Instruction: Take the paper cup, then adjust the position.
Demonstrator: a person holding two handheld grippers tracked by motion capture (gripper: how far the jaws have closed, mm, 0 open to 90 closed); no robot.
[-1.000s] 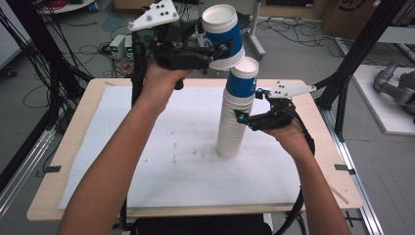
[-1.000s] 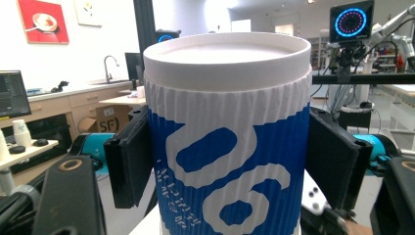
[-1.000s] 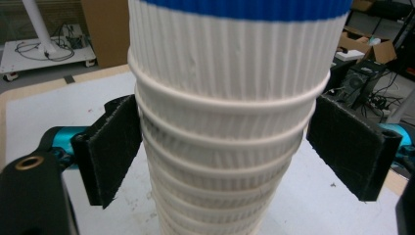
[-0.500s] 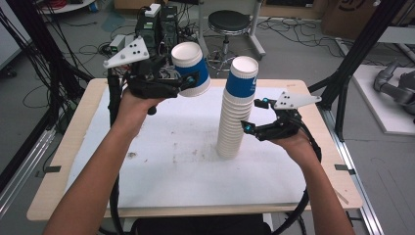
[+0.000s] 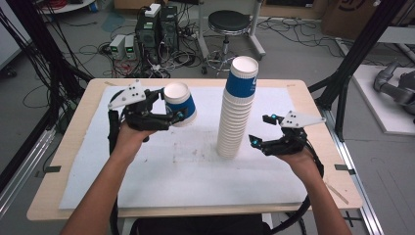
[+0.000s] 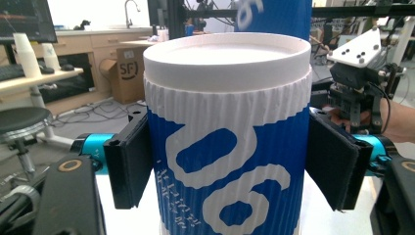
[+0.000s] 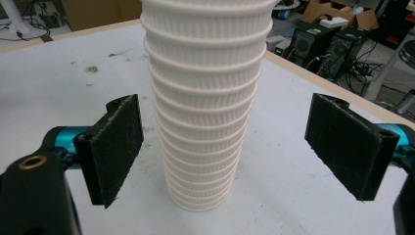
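A tall stack of nested white ribbed paper cups (image 5: 235,122) stands on the white sheet mid-table, with a blue-sleeved cup on top. A single blue and white cup (image 5: 180,105) hangs left of the stack above the table, tilted, with my left gripper (image 5: 178,116) shut on it. In the left gripper view both pads (image 6: 129,164) press the cup's (image 6: 227,147) sides. My right gripper (image 5: 260,129) stands open just right of the stack's lower part. In the right gripper view its pads (image 7: 115,147) flank the stack (image 7: 205,112) without touching it.
The wooden table (image 5: 68,161) carries a white sheet (image 5: 195,176) with some dirt marks. Behind the far edge stand a stool (image 5: 229,22), computer boxes (image 5: 156,27) and cables on the floor. Black frame posts (image 5: 359,54) rise at both sides.
My left gripper has carried the blue cup from above the stack's top down and to the left. My right gripper has sunk along the stack's right side, still open.
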